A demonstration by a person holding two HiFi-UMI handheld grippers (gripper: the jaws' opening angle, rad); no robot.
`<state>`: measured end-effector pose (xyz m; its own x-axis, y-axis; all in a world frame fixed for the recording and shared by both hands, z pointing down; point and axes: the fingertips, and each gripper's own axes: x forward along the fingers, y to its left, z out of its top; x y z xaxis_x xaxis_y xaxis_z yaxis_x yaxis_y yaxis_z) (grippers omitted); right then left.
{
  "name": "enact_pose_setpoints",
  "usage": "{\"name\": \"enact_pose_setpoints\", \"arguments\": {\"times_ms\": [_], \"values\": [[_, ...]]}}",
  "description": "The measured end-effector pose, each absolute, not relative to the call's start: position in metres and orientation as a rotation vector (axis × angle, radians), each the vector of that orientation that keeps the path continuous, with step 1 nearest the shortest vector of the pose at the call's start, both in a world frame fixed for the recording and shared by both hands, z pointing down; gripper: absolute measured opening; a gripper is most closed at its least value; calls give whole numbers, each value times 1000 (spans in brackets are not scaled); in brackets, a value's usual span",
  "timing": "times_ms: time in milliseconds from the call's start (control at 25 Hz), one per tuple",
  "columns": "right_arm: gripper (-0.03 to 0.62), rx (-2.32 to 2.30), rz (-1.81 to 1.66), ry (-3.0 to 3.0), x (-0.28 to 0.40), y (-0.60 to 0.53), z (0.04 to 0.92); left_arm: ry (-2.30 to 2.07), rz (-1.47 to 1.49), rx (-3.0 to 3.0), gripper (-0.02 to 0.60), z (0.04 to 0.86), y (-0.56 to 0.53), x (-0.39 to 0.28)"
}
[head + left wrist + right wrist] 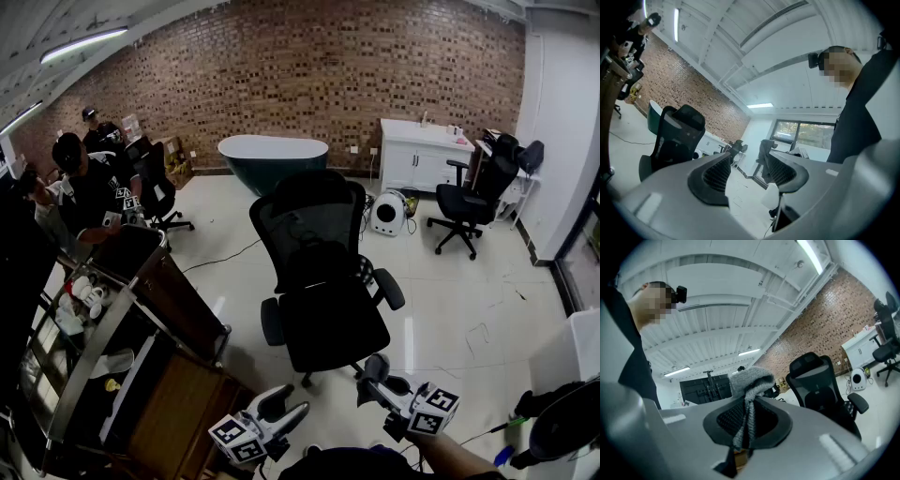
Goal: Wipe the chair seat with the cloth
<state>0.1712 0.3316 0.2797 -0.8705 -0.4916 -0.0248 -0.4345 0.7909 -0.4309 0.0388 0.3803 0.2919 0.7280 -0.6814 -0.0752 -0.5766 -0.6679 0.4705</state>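
A black mesh office chair [319, 272] stands mid-room on the tiled floor, its dark seat [335, 325] facing me. Both grippers hover low in the head view, just short of the seat's front edge. My right gripper [375, 368] is shut on a grey knitted cloth [751, 380], which bunches out above the jaws in the right gripper view; the chair [820, 385] shows to its right. My left gripper [283, 407] is open with nothing between its fingers, and the chair [675, 136] appears at the left of the left gripper view. In the head view the cloth is not discernible.
A wooden cart [141, 328] with cups stands close on the left, with people [89, 187] behind it. A dark bathtub [272, 159], a white cabinet [422, 155], a round white appliance [386, 213] and a second black chair [469, 202] line the far side. A cable [220, 258] crosses the floor.
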Motion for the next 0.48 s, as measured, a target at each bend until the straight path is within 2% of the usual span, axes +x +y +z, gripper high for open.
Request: {"name": "enact_pose_setpoints", "arguments": {"times_ms": [480], "values": [[28,-645,-631,2905,220,324,284,-1029,-362,2500,278,290,367,97]]}}
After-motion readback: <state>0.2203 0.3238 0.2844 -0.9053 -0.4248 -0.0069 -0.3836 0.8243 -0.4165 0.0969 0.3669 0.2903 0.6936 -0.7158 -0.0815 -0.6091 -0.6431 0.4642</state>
